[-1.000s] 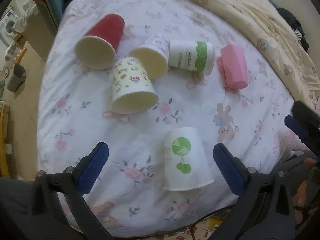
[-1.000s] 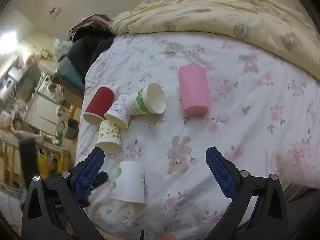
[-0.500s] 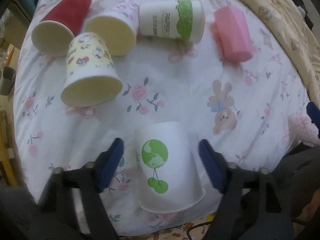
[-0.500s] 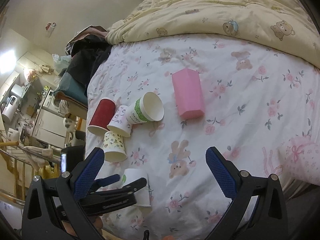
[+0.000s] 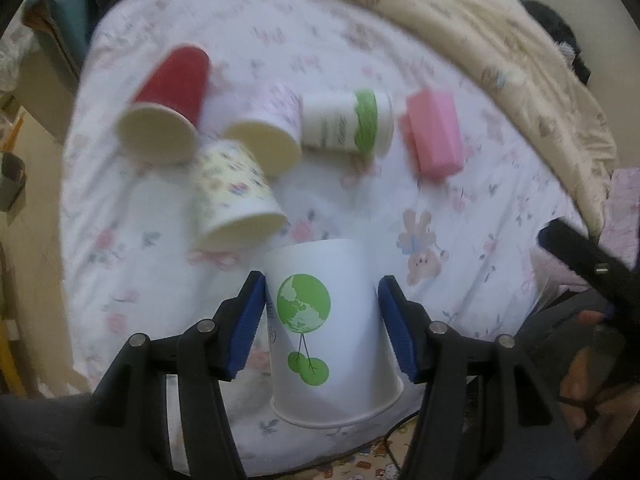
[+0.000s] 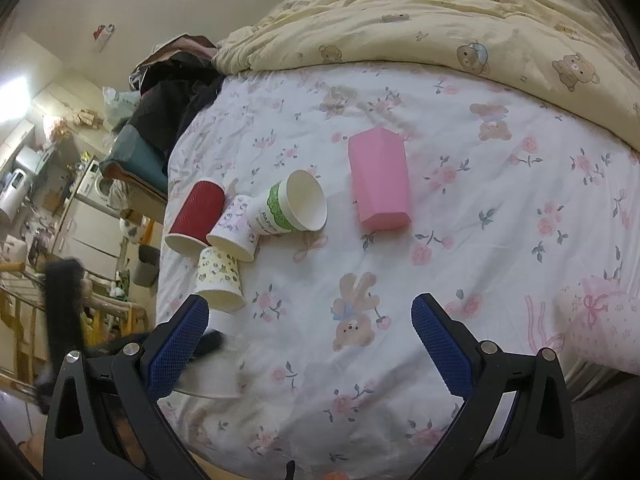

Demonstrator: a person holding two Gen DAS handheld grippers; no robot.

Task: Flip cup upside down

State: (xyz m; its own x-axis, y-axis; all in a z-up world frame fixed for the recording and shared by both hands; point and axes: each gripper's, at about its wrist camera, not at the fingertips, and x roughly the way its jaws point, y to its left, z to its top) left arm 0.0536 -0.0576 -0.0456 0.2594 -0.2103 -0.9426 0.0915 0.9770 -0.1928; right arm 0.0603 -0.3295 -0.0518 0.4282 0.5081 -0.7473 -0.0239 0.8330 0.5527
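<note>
A white paper cup with a green globe print (image 5: 326, 328) is between the blue pads of my left gripper (image 5: 322, 324), base away from the camera, rim toward it. The pads press on both its sides. In the right wrist view this cup (image 6: 218, 376) is blurred and mostly hidden behind the left finger of my right gripper (image 6: 310, 352), which is open and empty above the bed sheet (image 6: 460, 240).
Several cups lie on their sides on the floral sheet: red (image 5: 168, 108), pink-patterned (image 5: 268, 128), yellow-patterned (image 5: 232, 196), green-banded (image 5: 344, 124). A pink block-shaped cup (image 5: 434, 134) lies to the right. A yellow bear duvet (image 6: 440, 12) covers the far side. The bed edge is near.
My left gripper moved in around the globe cup and its jaws closed on the cup's sides. The view is blurred from motion. My right gripper stayed open and drew slightly back.
</note>
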